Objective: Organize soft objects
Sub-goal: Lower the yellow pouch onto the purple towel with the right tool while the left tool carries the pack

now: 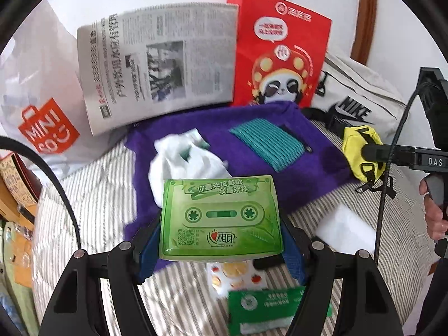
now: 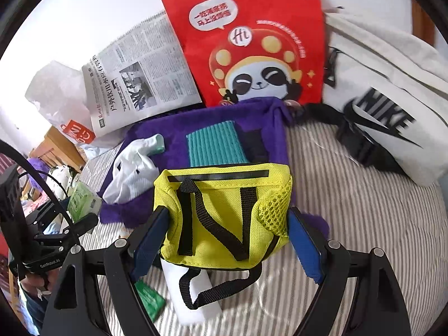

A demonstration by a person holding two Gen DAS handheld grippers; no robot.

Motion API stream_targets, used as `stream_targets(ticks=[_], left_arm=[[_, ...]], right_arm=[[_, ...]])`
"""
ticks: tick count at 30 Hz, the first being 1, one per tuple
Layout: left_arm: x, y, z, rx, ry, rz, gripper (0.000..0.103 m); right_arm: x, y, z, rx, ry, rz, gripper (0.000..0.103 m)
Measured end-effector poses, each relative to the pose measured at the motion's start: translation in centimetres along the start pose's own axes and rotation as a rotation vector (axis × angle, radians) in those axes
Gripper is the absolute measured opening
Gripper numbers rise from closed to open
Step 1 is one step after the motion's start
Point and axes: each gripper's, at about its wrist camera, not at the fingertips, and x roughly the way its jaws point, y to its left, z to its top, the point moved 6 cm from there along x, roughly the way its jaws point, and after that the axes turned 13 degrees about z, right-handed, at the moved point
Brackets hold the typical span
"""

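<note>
Above a striped quilt (image 2: 350,196) crowded with bags and cloth, two soft items are carried at once, and the larger risk is judged to sit with the yellow pouch (image 2: 224,215). It is clamped between the blue pads of the right gripper (image 2: 226,240), with its black strap (image 2: 193,288) dangling loose at six o'clock; that loop could be snagged on the white tube-shaped item (image 2: 193,308) lying beneath it, or on the left-hand tool at nine o'clock. The mesh side at three o'clock is soft, so the grip could be lost if the fabric is allowed to collapse.

The green tissue pack (image 1: 221,218) is pinched by its two short sides in the left gripper (image 1: 221,240), and it sits squarely between the fingers, reaching toward twelve o'clock. Its glossy wrapper is thought likely to slide out if the tool is tipped further.

At twelve o'clock of both tools a purple towel (image 1: 280,173) is spread, with a teal ribbed cloth (image 1: 268,142) and a crumpled white cloth (image 1: 182,162) lying on it. Behind these, a newspaper (image 1: 156,64), a red paper bag (image 1: 280,53) and a white Nike bag (image 2: 392,117) are propped; any of them could be toppled by a careless reach.
</note>
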Motion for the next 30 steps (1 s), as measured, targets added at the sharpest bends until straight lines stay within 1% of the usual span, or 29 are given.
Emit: stream_targets(ticks=[3,5,7,12,14,17,20,22,30], left_arm=[[0.4,0.6,0.9,-0.015,-0.011,0.015,0.072],[0.7,0.8,1.1,-0.032,-0.010,0.004,0.072],[1.0,0.9,1.1,-0.043,-0.009,-0.011,0.072],[1.9,0.7,0.3,-0.033,0.010,-0.025,0.072],[2.1,0.7,0.2,-0.029,0.012,-0.031,0.072],[2.4,0.9,0.2,-0.032,0.009,-0.038,0.072],[2.5,1.3,0.3,-0.045,0.010,-0.049,0.072],[2.5,1.4,0.3,-0.045,0.010,-0.054,0.072],[2.8,1.6,0.1,-0.041,0.017,-0.061,0.072]], right_arm=[[1.9,-0.1,1.4,0.013,0.034,0.007,0.084],[3.2,-0.4,2.1,0.023,0.054,0.006,0.084],[4.4,-0.9,2.8,0.023,0.067,-0.023,0.084],[7.2,-1.4,3.2,0.017,0.116,-0.045,0.084],[8.4,-1.7,3.1,0.010,0.137,-0.067,0.084],[9.6,-1.9,2.9,-0.008,0.152,-0.077,0.084],[10.5,-2.0,2.5,-0.036,0.177,-0.107,0.084],[10.7,-2.0,2.3,-0.037,0.187,-0.101,0.084],[11.0,-2.9,1.9,0.040,0.250,-0.059,0.085]])
